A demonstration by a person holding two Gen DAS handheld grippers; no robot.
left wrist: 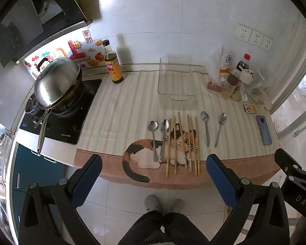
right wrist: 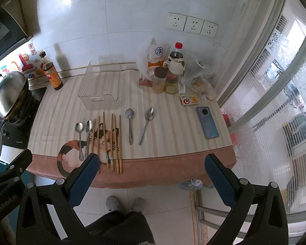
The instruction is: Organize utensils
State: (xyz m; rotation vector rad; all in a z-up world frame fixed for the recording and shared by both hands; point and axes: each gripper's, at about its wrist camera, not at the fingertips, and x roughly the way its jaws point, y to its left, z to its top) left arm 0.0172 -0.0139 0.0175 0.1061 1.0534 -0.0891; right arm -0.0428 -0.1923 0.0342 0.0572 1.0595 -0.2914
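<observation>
Your left hand-held gripper (left wrist: 153,169) sits low in frame, jaws spread wide, holding nothing. Your right hand-held gripper (right wrist: 152,167) matches it, wide apart and unloaded. Your slippered feet (left wrist: 163,204) show bottom centre.

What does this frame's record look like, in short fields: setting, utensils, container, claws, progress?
setting: kitchen counter with striped cat-print mat
spoons: two left of the chopsticks, two right
chopsticks: loose row on the mat
container: clear tray behind the utensils, nothing visible in it
left claw: open, off the counter edge
right claw: open, off the counter edge
other: phone, sauce bottle, lidded wok
progress: no utensil picked up yet
</observation>
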